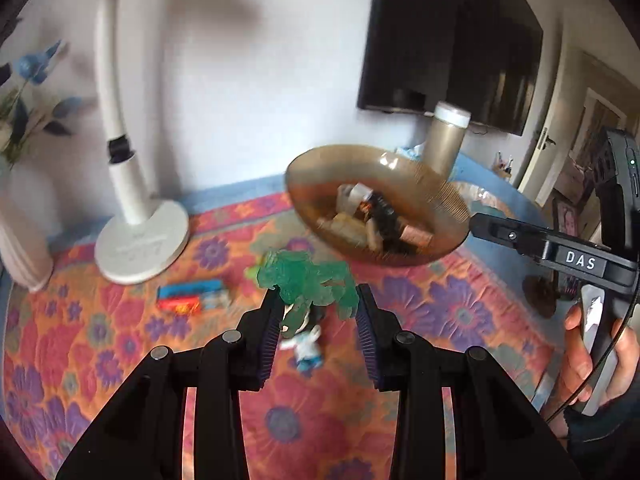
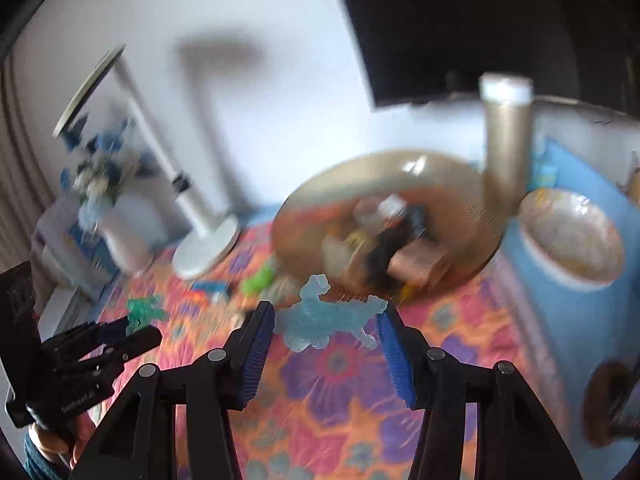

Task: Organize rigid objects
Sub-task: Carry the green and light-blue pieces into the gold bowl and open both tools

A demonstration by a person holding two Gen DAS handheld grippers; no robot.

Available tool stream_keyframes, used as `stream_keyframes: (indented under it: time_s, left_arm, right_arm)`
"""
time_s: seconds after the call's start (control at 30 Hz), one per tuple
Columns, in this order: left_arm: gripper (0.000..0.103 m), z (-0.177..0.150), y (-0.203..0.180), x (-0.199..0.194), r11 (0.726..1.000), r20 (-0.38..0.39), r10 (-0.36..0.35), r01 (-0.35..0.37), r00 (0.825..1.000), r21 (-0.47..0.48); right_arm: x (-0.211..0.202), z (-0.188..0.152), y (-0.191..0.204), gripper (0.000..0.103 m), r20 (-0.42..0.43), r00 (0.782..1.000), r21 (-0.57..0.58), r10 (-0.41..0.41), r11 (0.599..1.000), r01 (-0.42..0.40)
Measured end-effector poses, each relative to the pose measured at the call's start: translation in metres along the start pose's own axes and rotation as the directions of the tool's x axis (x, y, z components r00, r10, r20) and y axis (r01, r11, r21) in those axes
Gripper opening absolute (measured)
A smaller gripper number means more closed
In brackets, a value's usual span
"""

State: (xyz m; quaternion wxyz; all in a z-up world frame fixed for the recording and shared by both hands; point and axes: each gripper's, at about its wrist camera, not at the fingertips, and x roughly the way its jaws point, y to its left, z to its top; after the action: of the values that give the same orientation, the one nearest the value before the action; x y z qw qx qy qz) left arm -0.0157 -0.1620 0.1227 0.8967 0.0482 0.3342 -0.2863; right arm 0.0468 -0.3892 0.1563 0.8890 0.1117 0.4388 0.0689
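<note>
My left gripper (image 1: 318, 300) is shut on a translucent green toy figure (image 1: 308, 280) and holds it above the flowered cloth. It shows in the right wrist view too (image 2: 144, 310). My right gripper (image 2: 326, 320) is shut on a translucent light-blue toy animal (image 2: 324, 318) and holds it in the air. A brown glass bowl (image 1: 320, 168) with several small objects in it stands just behind both; it also shows in the right wrist view (image 2: 304, 216). A small white and blue figure (image 1: 306, 346) lies on the cloth under my left gripper.
A red and blue toy (image 1: 192, 298) and a light-green toy (image 2: 260, 278) lie left of the bowl. A white lamp base (image 1: 142, 246), a gold tube with a white cap (image 1: 444, 140) and a pale bowl (image 2: 572, 236) stand around. A vase with blue flowers (image 2: 100, 200) stands far left.
</note>
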Motion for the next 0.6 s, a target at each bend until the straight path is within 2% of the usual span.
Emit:
stream_keyframes:
  time_s: [0.13,0.3,0.33,0.4,0.5,0.6]
  left_arm:
    - [0.033,0.042,-0.032,0.047,0.999,-0.026,-0.046,0.047,0.999,0.017]
    - [0.034,0.055,-0.048,0.095,0.994,-0.078,-0.107,0.103,0.991,-0.042]
    - [0.037,0.055,-0.049,0.098,0.993,-0.08,-0.109,0.105,0.991,-0.055]
    - [0.062,0.055,-0.047,0.098,0.991,-0.09,-0.114,0.107,0.989,-0.08]
    - [0.069,0.051,-0.035,0.08,0.995,-0.032,-0.059,0.057,0.998,-0.076]
    - [0.07,0.043,-0.013,0.056,0.993,-0.017,-0.045,0.042,0.999,-0.109]
  right_arm:
    - [0.009,0.037,-0.028,0.052,0.008,0.997,0.056,-0.074,0.996,0.073]
    - [0.032,0.056,-0.064,0.053,-0.036,0.99,0.1,-0.133,0.986,0.136]
    - [0.037,0.058,-0.067,0.058,-0.043,0.99,0.097,-0.134,0.986,0.137]
    - [0.045,0.06,-0.072,0.066,-0.063,0.987,0.091,-0.151,0.984,0.157]
    - [0.043,0.052,-0.071,0.066,-0.061,0.987,0.078,-0.146,0.985,0.151]
    - [0.038,0.039,-0.056,0.066,-0.069,0.991,0.054,-0.116,0.991,0.12]
